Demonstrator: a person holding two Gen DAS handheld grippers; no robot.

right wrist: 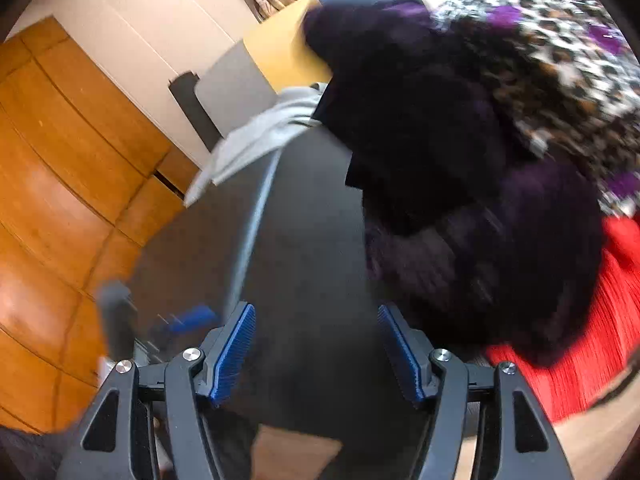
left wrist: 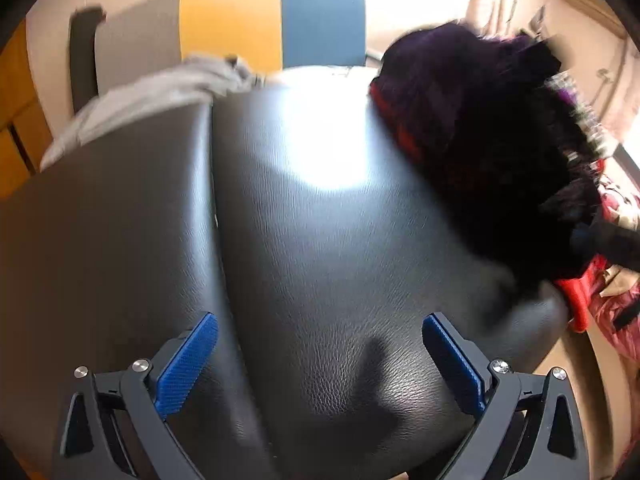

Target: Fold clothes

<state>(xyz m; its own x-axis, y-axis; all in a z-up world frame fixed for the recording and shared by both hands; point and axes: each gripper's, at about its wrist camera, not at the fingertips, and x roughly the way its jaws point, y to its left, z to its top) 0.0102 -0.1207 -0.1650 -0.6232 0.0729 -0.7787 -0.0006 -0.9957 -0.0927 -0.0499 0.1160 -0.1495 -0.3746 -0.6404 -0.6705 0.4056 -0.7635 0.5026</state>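
Clothes (right wrist: 460, 168) heaped beside both tongs, left (left wrist: 320, 356) and right (right wrist: 316, 344), spread apart, empty, over black cushion (left wrist: 320, 220).

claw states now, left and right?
Left claw: open, empty.
Right claw: open, empty.

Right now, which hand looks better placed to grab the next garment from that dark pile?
The right, probably. The right gripper is open with the dark pile close ahead of its fingers. The left gripper, also open, faces mostly bare black cushion, the pile off to its side.
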